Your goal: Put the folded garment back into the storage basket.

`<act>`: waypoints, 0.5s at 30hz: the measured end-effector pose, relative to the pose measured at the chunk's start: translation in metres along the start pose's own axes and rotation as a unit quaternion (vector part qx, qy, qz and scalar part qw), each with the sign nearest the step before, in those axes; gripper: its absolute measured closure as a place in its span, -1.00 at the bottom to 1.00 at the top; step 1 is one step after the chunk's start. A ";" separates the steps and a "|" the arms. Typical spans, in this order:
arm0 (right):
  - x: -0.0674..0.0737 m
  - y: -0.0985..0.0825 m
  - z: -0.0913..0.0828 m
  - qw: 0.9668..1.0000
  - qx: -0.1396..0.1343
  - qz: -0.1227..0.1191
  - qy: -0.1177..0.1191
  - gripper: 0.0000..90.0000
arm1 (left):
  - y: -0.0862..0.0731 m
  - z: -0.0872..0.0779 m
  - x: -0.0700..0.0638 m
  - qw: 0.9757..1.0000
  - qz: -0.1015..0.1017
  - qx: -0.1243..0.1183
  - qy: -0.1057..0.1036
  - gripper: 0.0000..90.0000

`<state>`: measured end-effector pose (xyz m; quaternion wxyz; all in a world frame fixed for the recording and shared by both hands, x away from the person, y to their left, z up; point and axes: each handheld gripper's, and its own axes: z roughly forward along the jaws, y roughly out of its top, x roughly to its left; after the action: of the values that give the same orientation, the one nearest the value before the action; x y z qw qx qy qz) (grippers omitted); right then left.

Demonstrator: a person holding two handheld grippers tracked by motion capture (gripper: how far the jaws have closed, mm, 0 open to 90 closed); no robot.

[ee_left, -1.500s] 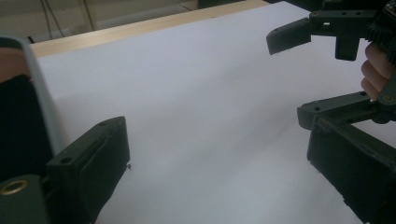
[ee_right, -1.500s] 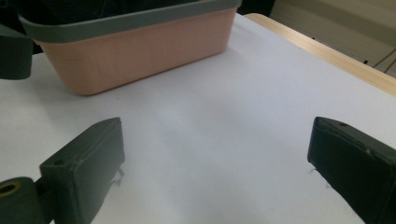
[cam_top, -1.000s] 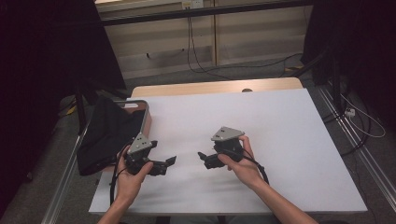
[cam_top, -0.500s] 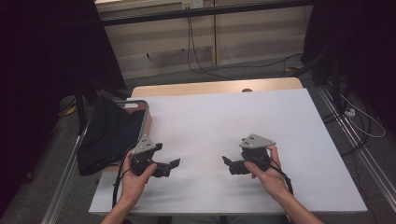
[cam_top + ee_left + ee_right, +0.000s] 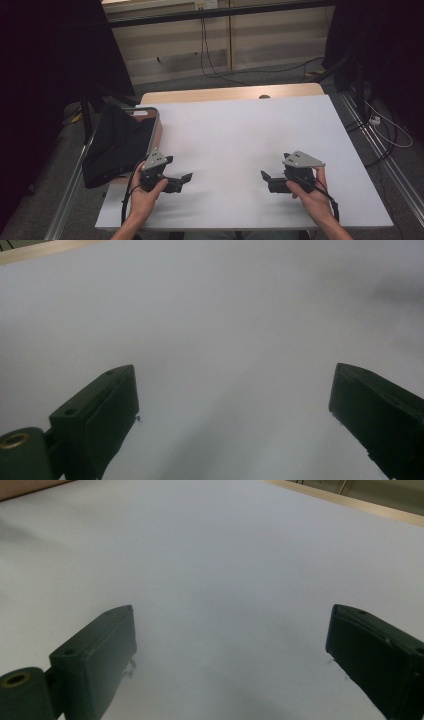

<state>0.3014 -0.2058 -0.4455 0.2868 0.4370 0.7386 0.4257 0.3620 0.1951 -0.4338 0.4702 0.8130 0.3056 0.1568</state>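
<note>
The left gripper (image 5: pixel 184 178) and right gripper (image 5: pixel 266 179) are held low over the near part of the white table (image 5: pixel 240 130), pointed toward each other, apparently at rest. Both sets of jaws are spread wide and nothing is gripped or touched. A black cloth (image 5: pixel 117 142) is draped over the tray (image 5: pixel 156 120) at the left edge, near the left gripper.

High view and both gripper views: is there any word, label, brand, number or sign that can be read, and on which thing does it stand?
There is none to quote.
Left gripper, right gripper: no marking can be made out on them or on their grey plates.
White table: blank.
Black cloth in the tray: no print seen.
White label on the far rail: too small and blurred to read.
</note>
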 end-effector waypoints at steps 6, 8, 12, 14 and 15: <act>-0.009 -0.010 -0.010 1.000 0.002 0.005 -0.018 -0.87 | -0.004 -0.002 -0.002 1.000 -0.004 -0.002 0.003 -0.87; -0.011 -0.012 -0.013 1.000 0.001 0.006 -0.022 -0.87 | -0.005 -0.004 -0.002 1.000 -0.008 -0.003 0.009 -0.87; -0.014 -0.018 -0.020 0.999 -0.008 0.006 -0.033 -0.87 | -0.007 -0.007 -0.004 1.000 -0.008 -0.007 0.017 -0.88; -0.016 -0.021 -0.023 0.999 -0.008 0.006 -0.037 -0.87 | -0.007 -0.007 -0.004 1.000 -0.019 -0.012 0.009 -0.88; -0.018 -0.023 -0.024 0.999 -0.007 0.010 -0.034 -0.87 | -0.008 -0.008 -0.004 1.000 -0.015 -0.014 0.015 -0.88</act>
<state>0.2808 -0.2366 -0.4534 0.3108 0.4568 0.7208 0.4185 0.3519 0.2007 -0.4361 0.4789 0.7994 0.3226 0.1658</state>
